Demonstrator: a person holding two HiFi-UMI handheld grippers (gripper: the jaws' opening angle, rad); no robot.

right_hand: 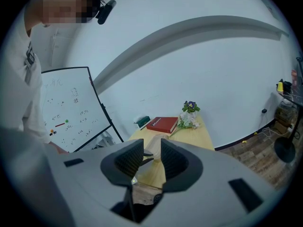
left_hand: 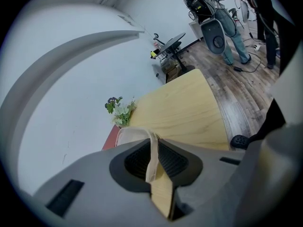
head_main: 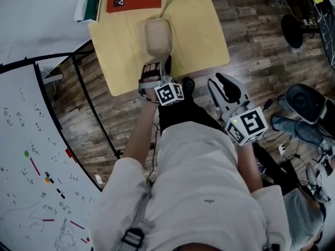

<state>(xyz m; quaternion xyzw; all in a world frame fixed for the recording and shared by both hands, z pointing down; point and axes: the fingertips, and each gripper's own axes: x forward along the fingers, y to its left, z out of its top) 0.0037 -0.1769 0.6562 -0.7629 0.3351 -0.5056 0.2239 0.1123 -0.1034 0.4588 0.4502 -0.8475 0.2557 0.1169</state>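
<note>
One soft beige pouch [head_main: 158, 36] in ribbed left claw [left_hand: 152, 151]

White T-shirt [head_main: 199, 177], grey grippers [head_main: 220, 80], black-white marker cubes [head_main: 247, 124]

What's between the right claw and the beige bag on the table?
Nothing: the head view shows only wood floor and bare tabletop between the open right claw and the beige bag.
</note>
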